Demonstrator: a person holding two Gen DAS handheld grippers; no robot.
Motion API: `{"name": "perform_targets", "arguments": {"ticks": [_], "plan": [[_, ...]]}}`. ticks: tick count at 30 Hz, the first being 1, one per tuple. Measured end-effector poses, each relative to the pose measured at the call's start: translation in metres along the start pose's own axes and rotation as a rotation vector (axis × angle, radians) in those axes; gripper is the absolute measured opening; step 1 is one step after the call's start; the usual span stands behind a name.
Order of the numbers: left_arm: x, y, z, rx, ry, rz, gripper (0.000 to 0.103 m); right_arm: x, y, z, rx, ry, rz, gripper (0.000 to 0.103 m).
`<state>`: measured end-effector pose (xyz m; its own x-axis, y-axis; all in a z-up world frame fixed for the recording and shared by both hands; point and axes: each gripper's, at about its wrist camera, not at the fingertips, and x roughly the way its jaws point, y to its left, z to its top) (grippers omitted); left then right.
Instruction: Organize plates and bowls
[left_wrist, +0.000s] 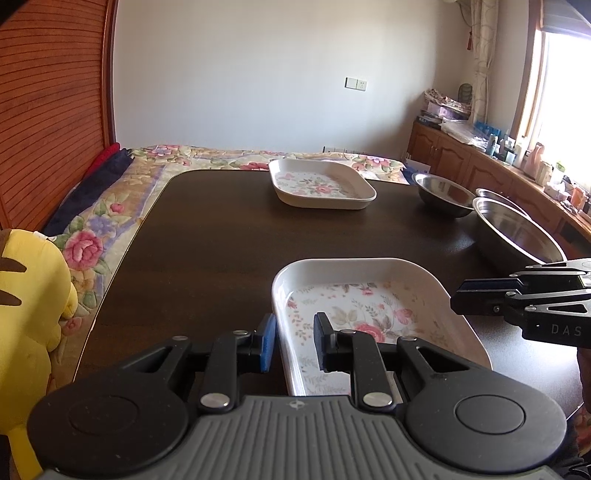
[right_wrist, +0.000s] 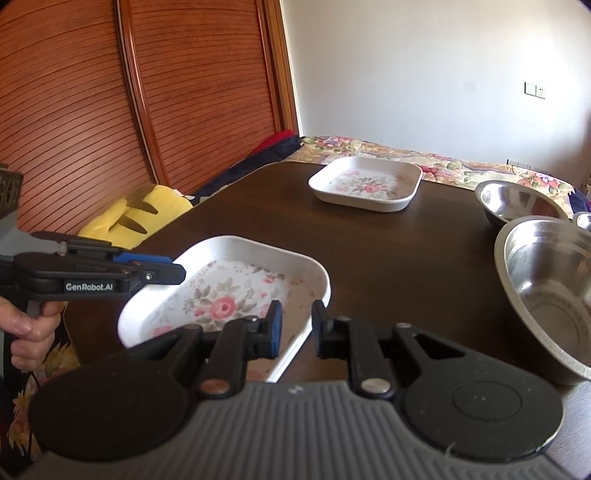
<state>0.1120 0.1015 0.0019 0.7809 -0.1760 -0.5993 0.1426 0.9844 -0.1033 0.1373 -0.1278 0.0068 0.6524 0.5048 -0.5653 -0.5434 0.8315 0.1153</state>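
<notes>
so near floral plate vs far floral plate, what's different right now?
The near floral plate sits at the front table edge with both grippers at it: the left gripper has its jaws open astride the left rim, the right gripper open astride the right rim. The far floral plate lies alone at the back, untouched. The near one sits beside the large steel bowl. Both are white, square with rounded corners, rose-patterned, empty.
</notes>
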Motion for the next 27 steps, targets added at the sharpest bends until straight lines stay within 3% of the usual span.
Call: {"name": "perform_targets", "arguments": {"ticks": [12, 27], "plan": [[0.001, 0.004, 0.011, 0.015, -0.022, 0.020, 0.026, -0.001, -0.007, 0.013, -0.004, -0.025, -0.014, 0.020], [0.027, 0.011, 0.069, 0.077, -0.076, 0.033, 0.026, 0.012, -0.035, 0.082, -0.065, -0.077, -0.064, 0.020]]}}
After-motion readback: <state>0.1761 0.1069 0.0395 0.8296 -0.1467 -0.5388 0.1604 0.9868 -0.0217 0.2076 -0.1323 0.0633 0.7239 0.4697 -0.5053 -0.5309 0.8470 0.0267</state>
